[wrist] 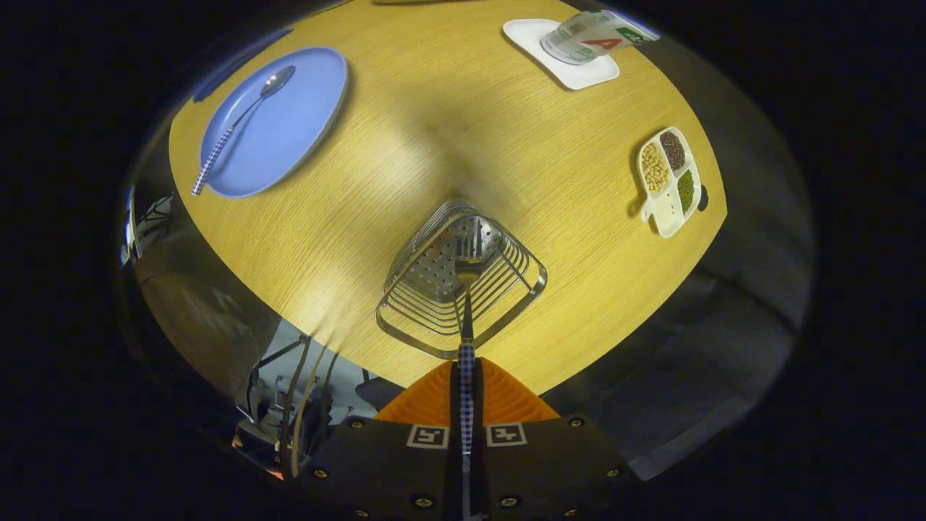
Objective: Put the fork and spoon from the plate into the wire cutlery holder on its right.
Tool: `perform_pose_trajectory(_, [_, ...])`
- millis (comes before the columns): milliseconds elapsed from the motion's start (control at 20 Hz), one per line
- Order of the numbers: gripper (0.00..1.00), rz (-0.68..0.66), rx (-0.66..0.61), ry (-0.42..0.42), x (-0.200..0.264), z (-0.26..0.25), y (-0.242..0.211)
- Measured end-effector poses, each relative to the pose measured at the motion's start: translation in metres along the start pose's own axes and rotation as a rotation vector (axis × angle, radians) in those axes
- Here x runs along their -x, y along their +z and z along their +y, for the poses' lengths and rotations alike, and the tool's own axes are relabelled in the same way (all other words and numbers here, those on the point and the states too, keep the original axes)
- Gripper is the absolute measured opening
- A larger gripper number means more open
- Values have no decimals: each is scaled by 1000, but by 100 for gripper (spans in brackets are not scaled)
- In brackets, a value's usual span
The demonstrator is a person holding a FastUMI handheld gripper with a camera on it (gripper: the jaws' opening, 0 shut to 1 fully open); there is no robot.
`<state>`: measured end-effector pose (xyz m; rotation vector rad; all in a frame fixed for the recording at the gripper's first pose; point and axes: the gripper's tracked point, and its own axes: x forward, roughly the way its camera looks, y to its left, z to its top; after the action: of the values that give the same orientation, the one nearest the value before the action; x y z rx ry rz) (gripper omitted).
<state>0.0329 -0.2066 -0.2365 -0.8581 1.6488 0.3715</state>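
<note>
Gripper (466, 383) clamped on fork (467, 318) handle, tines down inside holder (460, 278) just ahead; spoon (242, 123) on plate (304, 108) beyond.

The round wooden surface (448, 130) is honey-yellow with fine straight grain. At ten o'clock the round plate (289, 130) is plain periwinkle blue; the shiny steel spoon (239, 124) on it has a blue-and-white checked handle. Just ahead of the gripper (466, 391), the silver wire cutlery holder (463, 278) has a dotted perforated floor, and the steel fork (467, 318) pinched between the fingers wears the same check. At three o'clock a white divided dish (670, 181) shows cream, dark brown and green beans.
</note>
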Motion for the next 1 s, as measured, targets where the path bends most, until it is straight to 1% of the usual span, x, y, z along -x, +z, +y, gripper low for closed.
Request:
perform_pose_trajectory(100, [5, 11, -2, 14, -3, 0, 1])
perform_pose_trajectory(150, [8, 14, -9, 15, -4, -2, 1])
perform_pose_trajectory(350, [11, 1, -70, 13, 2, -5, -2])
perform_pose_trajectory(400, [17, -13, -88, 31, 6, 0, -2])
perform_pose_trajectory(450, [32, -33, -108, 55, 10, 4, -1])
perform_pose_trajectory(500, [33, -54, -128, 51, 14, 2, 0])
perform_pose_trajectory(600, [36, -96, -172, 16, 20, -7, -2])
perform_pose_trajectory(800, [36, -203, -284, 28, 41, 2, -7])
perform_pose_trajectory(1000, [36, -349, -361, 104, 75, 38, 3])
